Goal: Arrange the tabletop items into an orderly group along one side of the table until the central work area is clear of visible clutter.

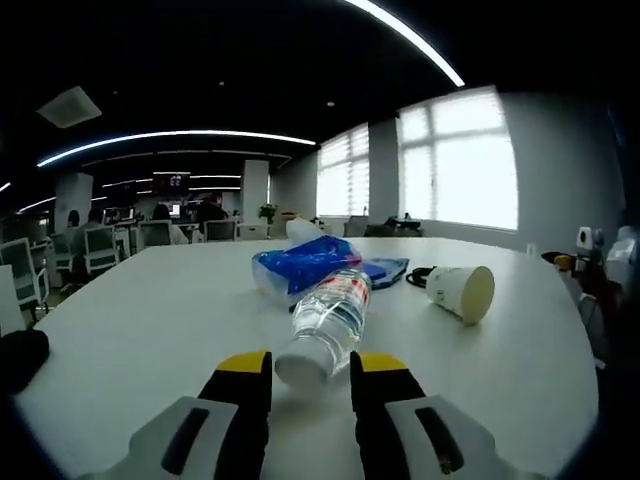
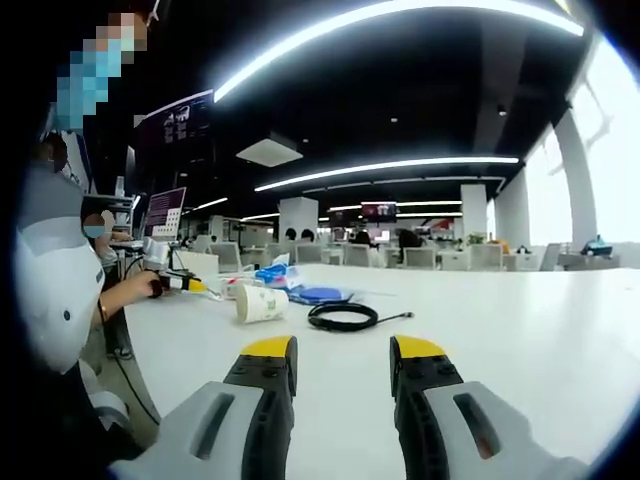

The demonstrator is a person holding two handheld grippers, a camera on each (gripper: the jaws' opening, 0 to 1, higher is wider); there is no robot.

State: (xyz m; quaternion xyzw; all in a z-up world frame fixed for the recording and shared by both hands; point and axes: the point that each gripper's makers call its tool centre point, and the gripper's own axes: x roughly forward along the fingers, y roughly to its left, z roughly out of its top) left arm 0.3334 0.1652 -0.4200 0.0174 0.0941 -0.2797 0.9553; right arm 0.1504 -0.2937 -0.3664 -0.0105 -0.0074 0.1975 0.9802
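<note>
In the left gripper view, the left hand-held gripper (image 1: 309, 375) sits low over the white table (image 1: 150, 320) with its yellow-tipped jaws parted on either side of the capped end of a clear plastic water bottle (image 1: 328, 318); the cap lies in the gap, but it cannot be told whether the jaws touch it, and they are not closed on it. The bottle lies on its side, pointing away from the hand-held gripper toward a crumpled blue plastic bag (image 1: 318, 262), which it touches at its far end. To the right of the bag a white paper cup (image 1: 461, 291) lies tipped over with its mouth facing the camera, and a black cable (image 1: 418, 275) shows just beside it. A dark object (image 1: 22, 357) rests at the table's left edge. In the right gripper view, the right hand-held gripper (image 2: 340, 362) hovers over bare table (image 2: 520, 330) with jaws wide apart and nothing between them. Ahead lies a coiled black cable (image 2: 345, 316), beyond it to the left the tipped paper cup (image 2: 260, 303) and the blue bag (image 2: 320, 294). A person (image 2: 60, 290) in a pale sleeve stands at the table's left.
</note>
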